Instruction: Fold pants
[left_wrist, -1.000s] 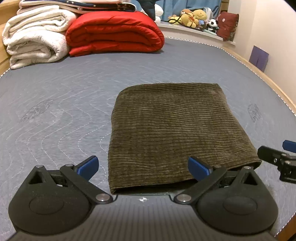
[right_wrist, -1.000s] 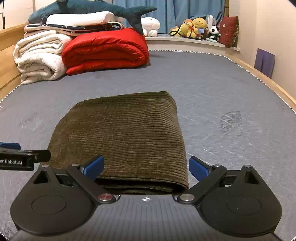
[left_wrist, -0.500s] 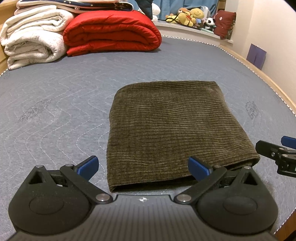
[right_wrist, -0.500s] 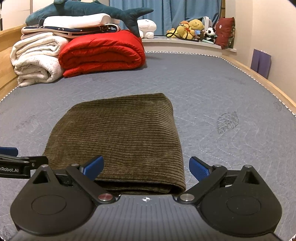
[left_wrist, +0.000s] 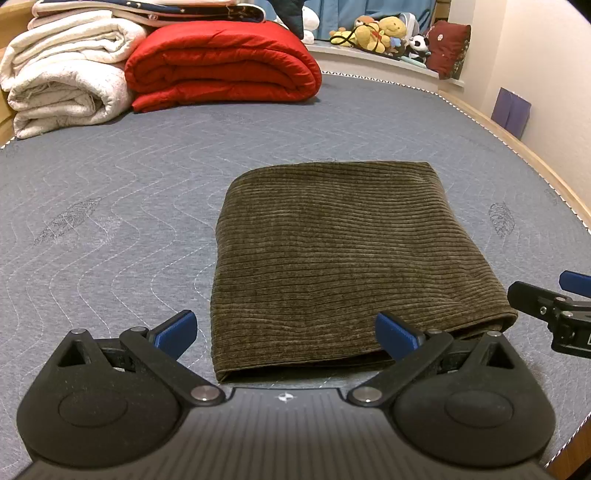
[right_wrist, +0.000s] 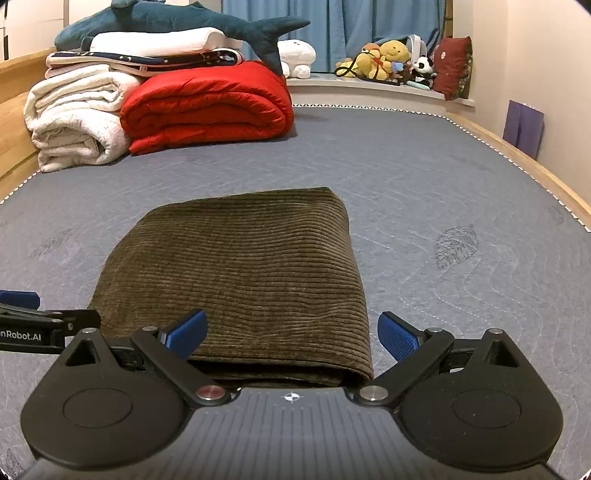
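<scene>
Left wrist: pants (left_wrist: 340, 258) lie folded into a compact rectangle on the bed (left_wrist: 110, 206), near edge just ahead of the left tool (left_wrist: 286, 332). Jaws spread wide, holding nothing. Right tool (left_wrist: 550, 310) pokes in at the frame's right, beside the pants' near right corner.

Right wrist: right tool (right_wrist: 291, 334) also wide open and empty, straddling the pants' (right_wrist: 240, 266) near right corner.

Risk: fold looks finished; a fingertip snagging the corduroy on pull-back could drag the top layer open.

Hidden: near-edge layers sit in shadow under both tools, so layer count and alignment can't be judged; waistband and hems not visible.
</scene>
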